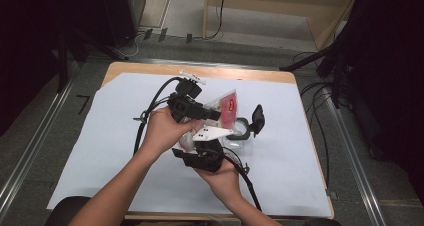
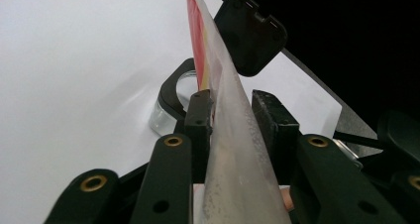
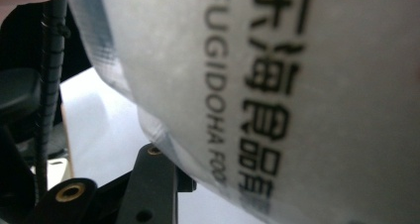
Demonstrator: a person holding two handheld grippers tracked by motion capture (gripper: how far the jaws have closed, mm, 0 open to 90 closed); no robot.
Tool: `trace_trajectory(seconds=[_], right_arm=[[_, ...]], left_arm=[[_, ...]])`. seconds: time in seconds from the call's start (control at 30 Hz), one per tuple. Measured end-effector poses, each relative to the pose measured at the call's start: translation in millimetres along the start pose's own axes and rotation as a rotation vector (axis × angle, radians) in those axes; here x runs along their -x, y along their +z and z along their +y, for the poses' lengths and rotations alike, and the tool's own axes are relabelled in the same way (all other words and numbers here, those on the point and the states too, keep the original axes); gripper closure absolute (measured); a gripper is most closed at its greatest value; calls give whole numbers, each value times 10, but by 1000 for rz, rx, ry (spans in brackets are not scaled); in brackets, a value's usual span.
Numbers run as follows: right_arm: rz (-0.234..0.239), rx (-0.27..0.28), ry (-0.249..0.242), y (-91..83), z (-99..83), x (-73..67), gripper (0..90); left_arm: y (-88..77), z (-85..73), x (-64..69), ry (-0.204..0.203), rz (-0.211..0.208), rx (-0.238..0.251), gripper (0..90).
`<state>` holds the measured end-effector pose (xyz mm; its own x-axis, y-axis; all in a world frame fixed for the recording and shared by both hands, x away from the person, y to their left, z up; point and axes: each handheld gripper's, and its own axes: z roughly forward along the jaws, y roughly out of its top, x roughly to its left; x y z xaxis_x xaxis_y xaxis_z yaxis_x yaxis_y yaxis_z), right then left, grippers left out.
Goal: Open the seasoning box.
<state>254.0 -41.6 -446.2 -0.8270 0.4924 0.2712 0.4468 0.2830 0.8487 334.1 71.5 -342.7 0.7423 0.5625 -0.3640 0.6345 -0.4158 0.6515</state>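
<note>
A clear plastic bag [image 1: 227, 107] with a red label is held up over the middle of the table between both hands. In the left gripper view the bag [image 2: 233, 149] runs edge-on between the two pads of my left gripper [image 2: 232, 114], and the pads stand a little apart from the film. My left gripper [image 1: 212, 115] comes at the bag from the left. Below it, my right gripper [image 1: 202, 145] holds the lower end. In the right gripper view the bag [image 3: 297, 85], printed with black letters, lies close across the jaws and hides the right one.
A clear round container [image 1: 243, 131] with a black rim lies on the white sheet [image 1: 100, 151] just right of the bag, its black lid [image 1: 258, 117] flipped up. The left gripper view shows that container [image 2: 171, 102] and lid [image 2: 250, 33] beyond the jaws. Cables trail from both grippers.
</note>
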Motion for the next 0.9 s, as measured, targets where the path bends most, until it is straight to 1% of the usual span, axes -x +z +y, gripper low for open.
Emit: trace_trajectory(seconds=[0.03,0.1,0.17,0.2,0.23,0.3,0.33,0.37,0.53,0.63,0.77,0.83,0.9], right_arm=[[3,7,4,-8,5,8,641],[3,9,7,-14,8,10,641],[1,9,9,-20,10,8,641],[1,9,9,-20,10,8,641],[-5,7,8,-17,12,-2,637],[-31,-7,-39,-9,13,-38,635],[-40,-12,-54,-1,11,-53,634],[-42,-13,-58,1,11,-54,634],[-39,-15,-57,8,16,-42,634],[-32,-20,-57,10,24,-31,626],[-26,-24,-51,8,27,-25,636],[-20,-23,-50,4,28,-18,639],[-20,-21,-45,-1,28,-17,639]], left_arm=[[-11,6,21,9,8,-5,681],[-17,9,25,12,13,-10,679],[-18,8,23,12,15,-9,686],[-16,6,23,4,12,-8,686],[-15,6,16,5,16,-7,705],[-17,5,6,0,21,-9,733],[-17,3,2,0,18,-8,740],[-14,2,1,0,19,-6,742],[-11,4,10,5,25,6,745],[-17,1,17,10,36,11,746],[-12,0,33,10,38,21,743],[-14,3,39,12,41,18,739],[-13,4,45,18,35,20,735]])
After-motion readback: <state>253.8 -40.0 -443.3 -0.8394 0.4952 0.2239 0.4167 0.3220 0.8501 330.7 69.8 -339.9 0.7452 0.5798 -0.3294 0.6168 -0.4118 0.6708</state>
